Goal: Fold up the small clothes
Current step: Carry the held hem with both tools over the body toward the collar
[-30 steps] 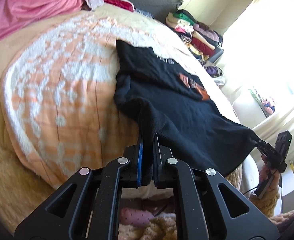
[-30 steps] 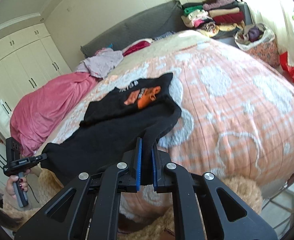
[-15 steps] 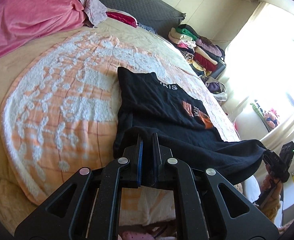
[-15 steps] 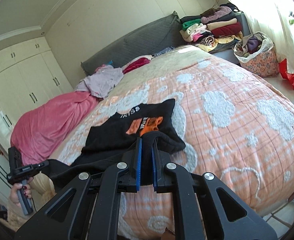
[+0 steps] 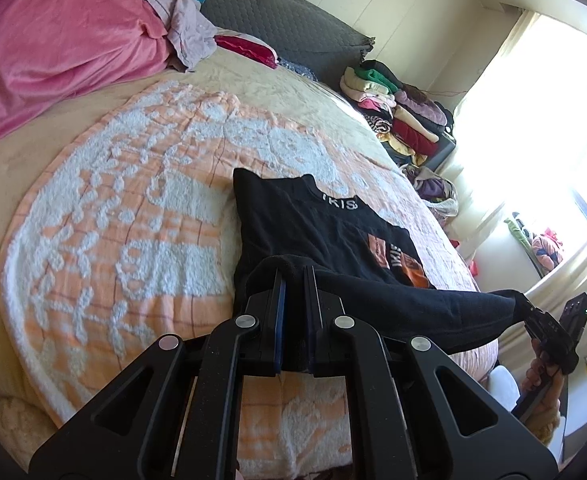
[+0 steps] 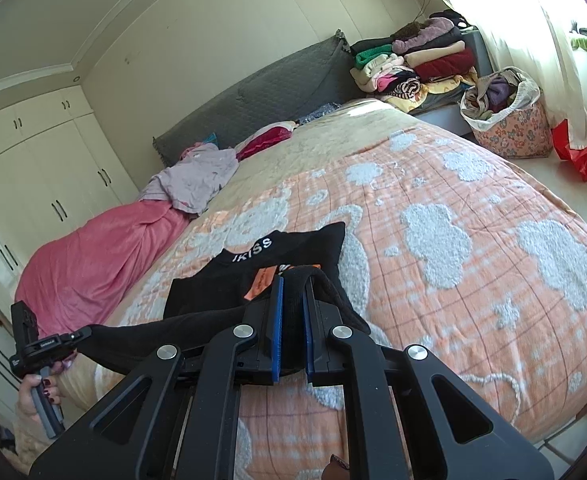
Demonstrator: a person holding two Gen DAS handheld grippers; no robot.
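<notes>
- Since the earlier frames, the hem of the black top (image 5: 333,240) has been lifted off the near edge of the orange-and-white blanket (image 5: 133,240) and carried toward the collar at 12 o'clock; more of the headboard (image 5: 273,32) shows.
- Left gripper (image 5: 293,276): jaws pressed together, pinching one hem corner.
- Right gripper (image 6: 291,284): jaws likewise clamped on the other hem corner.
- The top's upper half lies flat mid-bed, its print partly covered by the raised fold.
</notes>
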